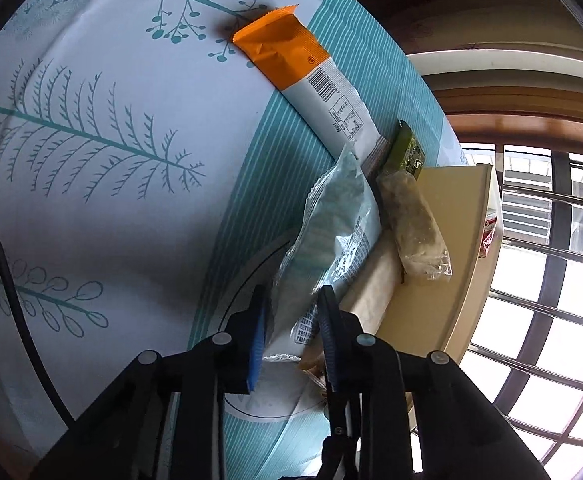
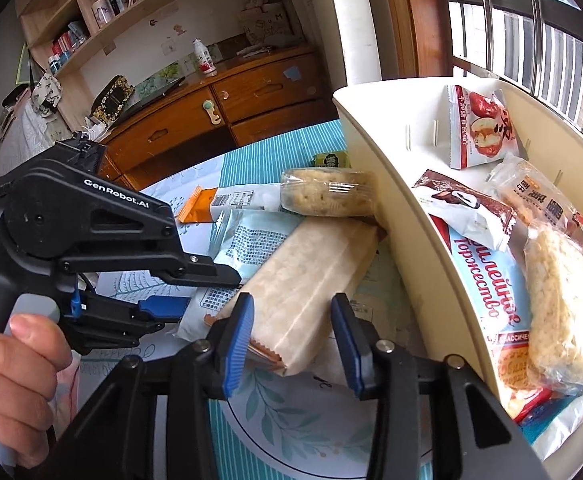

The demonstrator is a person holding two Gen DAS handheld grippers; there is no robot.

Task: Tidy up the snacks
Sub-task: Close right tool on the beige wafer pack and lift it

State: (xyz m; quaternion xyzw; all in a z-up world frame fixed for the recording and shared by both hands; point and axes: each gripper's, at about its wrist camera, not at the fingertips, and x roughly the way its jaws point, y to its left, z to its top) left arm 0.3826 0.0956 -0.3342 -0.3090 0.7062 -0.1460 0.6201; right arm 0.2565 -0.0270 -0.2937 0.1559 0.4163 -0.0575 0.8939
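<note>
My left gripper (image 1: 291,320) is shut on the end of a pale blue snack packet (image 1: 331,232), which also shows in the right wrist view (image 2: 247,240). My right gripper (image 2: 291,320) is open, its fingers on either side of the near end of a long beige wafer pack (image 2: 303,280) that lies on the tablecloth against the cream box (image 2: 395,200). An orange-and-white bar (image 1: 311,80), a green packet (image 1: 407,152) and a clear-wrapped rice bar (image 1: 415,224) lie beside the box. Several snacks fill the box, among them a red apple packet (image 2: 479,128).
The table wears a white and teal leaf-print cloth (image 1: 91,200). A black cable (image 1: 7,280) runs along its left. A wooden dresser (image 2: 211,108) and shelves stand behind. A barred window (image 1: 551,280) is at the right.
</note>
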